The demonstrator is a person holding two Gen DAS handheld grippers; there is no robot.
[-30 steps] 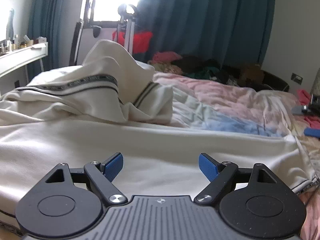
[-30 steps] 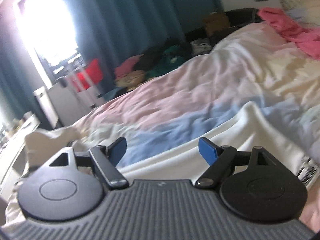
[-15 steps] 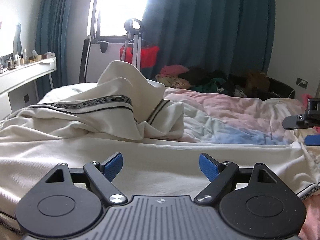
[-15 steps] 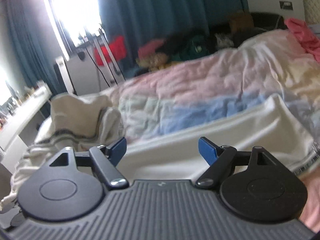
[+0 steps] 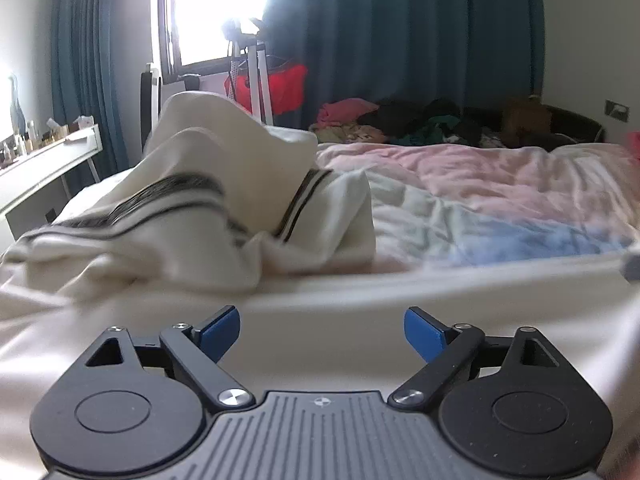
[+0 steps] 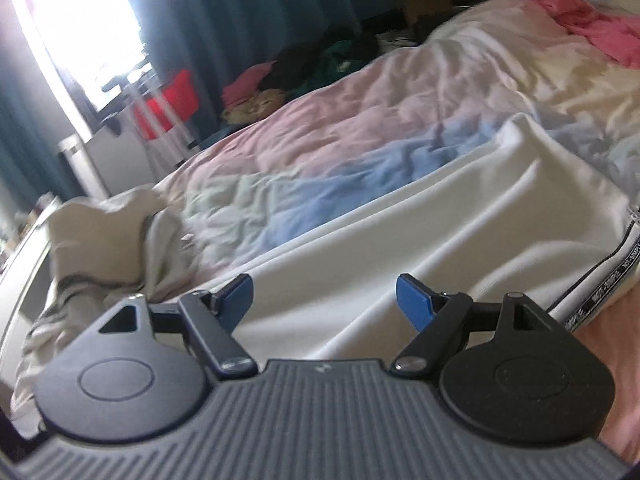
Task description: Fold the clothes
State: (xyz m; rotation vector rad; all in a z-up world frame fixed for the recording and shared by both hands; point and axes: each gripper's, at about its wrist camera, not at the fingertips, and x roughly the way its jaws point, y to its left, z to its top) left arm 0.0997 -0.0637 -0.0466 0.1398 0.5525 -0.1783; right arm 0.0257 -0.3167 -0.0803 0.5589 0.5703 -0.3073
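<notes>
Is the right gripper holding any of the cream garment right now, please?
No, the right gripper stands open above the cream garment, pinching nothing.

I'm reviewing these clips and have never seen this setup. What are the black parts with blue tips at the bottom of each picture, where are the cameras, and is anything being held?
There is no robot here. A person carries a hand-held gripper in each hand, and a fisheye camera on each looks forward along its two blue-tipped fingers. One picture comes from the left hand-held gripper, the other from the right hand-held gripper.

Both look across a bed with a pastel duvet. On it lies a cream garment with dark striped trim, bunched up on the left and spread flat toward the right, where a printed band runs along its edge. More clothes are piled beyond the bed by the teal curtain.

Nothing is held. The left jaws are opening with no cloth between them; the right jaws stand open over the flat cloth.
</notes>
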